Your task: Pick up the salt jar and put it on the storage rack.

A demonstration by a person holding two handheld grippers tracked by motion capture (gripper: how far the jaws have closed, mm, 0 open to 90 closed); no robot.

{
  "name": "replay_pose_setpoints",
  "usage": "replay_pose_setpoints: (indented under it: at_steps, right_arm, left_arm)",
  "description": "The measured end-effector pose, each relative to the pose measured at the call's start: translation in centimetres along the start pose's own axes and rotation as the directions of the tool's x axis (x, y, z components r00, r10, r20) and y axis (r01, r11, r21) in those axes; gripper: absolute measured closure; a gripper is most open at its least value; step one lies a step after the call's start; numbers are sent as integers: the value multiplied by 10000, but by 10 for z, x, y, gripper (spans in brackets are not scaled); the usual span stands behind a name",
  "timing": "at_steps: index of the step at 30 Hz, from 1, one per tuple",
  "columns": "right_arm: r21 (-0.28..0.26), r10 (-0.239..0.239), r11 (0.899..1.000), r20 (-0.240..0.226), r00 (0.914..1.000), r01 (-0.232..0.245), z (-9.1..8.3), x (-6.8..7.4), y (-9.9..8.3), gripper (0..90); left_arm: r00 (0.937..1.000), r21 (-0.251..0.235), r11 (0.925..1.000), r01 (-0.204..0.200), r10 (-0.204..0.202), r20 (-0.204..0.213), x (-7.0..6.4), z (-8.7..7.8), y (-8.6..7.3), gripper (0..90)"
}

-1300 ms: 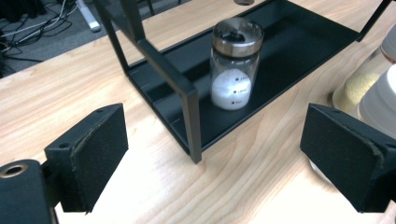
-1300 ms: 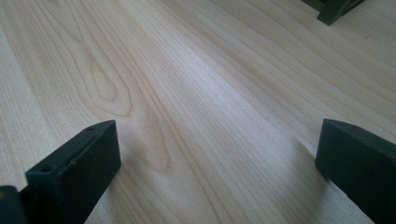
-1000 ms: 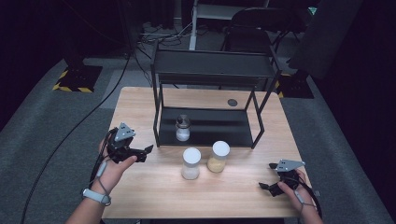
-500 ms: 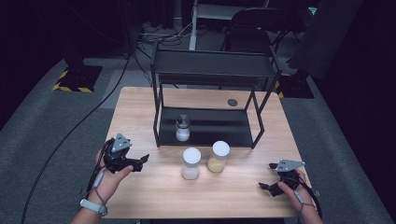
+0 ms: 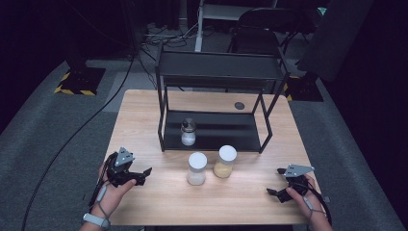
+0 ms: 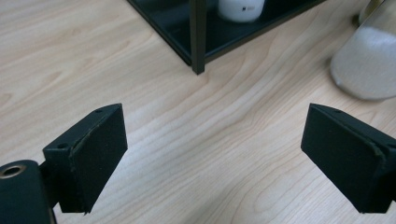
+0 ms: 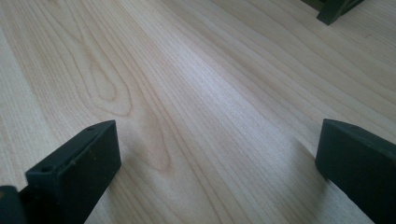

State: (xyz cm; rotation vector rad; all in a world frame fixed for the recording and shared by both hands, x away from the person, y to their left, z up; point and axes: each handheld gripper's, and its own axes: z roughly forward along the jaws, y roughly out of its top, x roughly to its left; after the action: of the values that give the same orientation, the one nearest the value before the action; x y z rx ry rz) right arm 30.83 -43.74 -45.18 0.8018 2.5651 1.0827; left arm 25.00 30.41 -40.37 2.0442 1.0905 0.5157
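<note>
Both grippers rest low on the tabletop (image 5: 159, 120) with fingers spread wide and empty. The left gripper (image 5: 142, 172) faces the white-powder jar (image 5: 197, 169), seemingly lined up for a grasp; the right gripper (image 5: 272, 191) waits well apart.

In the left gripper view, the white-filled jar (image 6: 366, 63) ahead and to the right of the jaws is cut off by the right edge; its lid lies out of frame. The small jar (image 6: 241, 8) on the shelf rack (image 6: 198, 37) beyond the jaws is cut off by the top edge. In the right gripper view, only a rack foot (image 7: 334, 10) enters at the top right corner. In the high view, the small dark disc (image 5: 239, 105) behind the rack is too small to identify.
</note>
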Motion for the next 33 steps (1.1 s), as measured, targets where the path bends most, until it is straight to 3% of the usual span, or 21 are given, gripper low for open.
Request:
replay_pose_setpoints:
  at_steps: [18,33]
  right_arm:
    - [-5,1,10000,-7,10000,-1,0,0,0,0]
    - [-6,-2,10000,-8,10000,2,0,1,0,0]
  left_arm:
    - [9997,416,9989,229,-226,-62,4,18,-27,68]
    - [9990,1049,9937,406,-385,-222,6,28,-37,41]
